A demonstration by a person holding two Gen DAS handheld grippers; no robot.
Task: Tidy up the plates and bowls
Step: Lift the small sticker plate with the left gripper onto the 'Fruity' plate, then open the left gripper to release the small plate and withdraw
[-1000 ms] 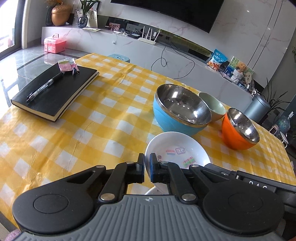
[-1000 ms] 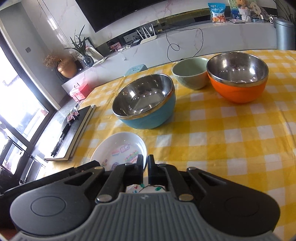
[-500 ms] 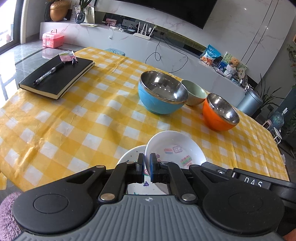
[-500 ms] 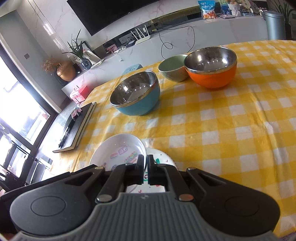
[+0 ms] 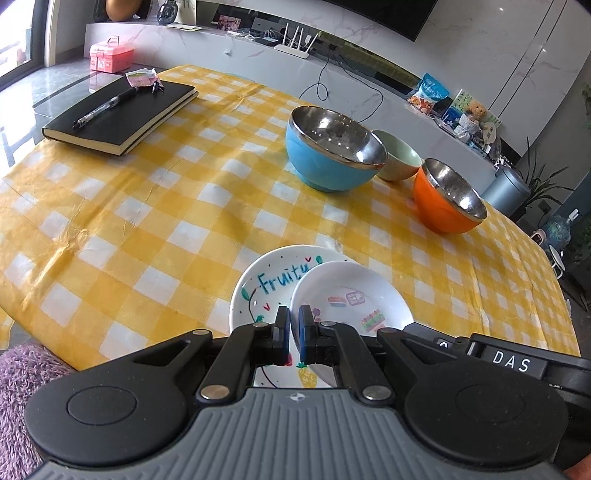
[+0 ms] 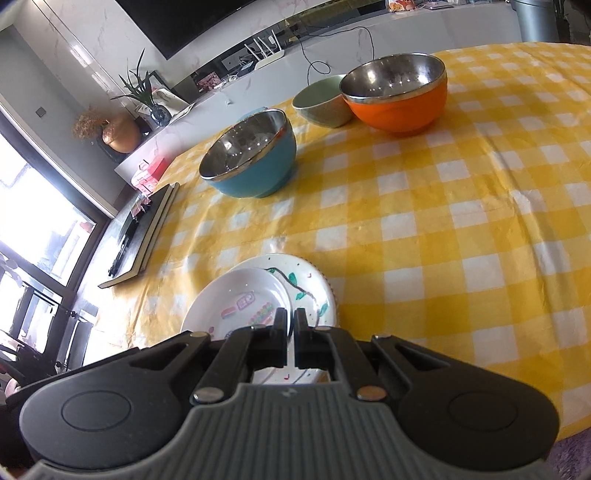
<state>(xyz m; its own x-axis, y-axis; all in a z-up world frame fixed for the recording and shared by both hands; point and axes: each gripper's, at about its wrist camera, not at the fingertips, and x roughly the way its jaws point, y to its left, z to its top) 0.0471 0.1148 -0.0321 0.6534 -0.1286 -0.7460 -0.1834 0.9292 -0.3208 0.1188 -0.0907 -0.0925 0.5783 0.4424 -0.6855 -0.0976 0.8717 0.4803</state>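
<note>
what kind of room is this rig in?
Most likely a home living or dining room: a table with a yellow checked cloth, a large wall TV above a low media shelf, and a wifi router on it.

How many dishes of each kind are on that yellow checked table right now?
Bowls: 3, the blue bowl, the green bowl and the orange bowl.
Plates: 2, the Fruity plate and the smaller white plate overlapping it.
Total: 5 dishes.
</note>
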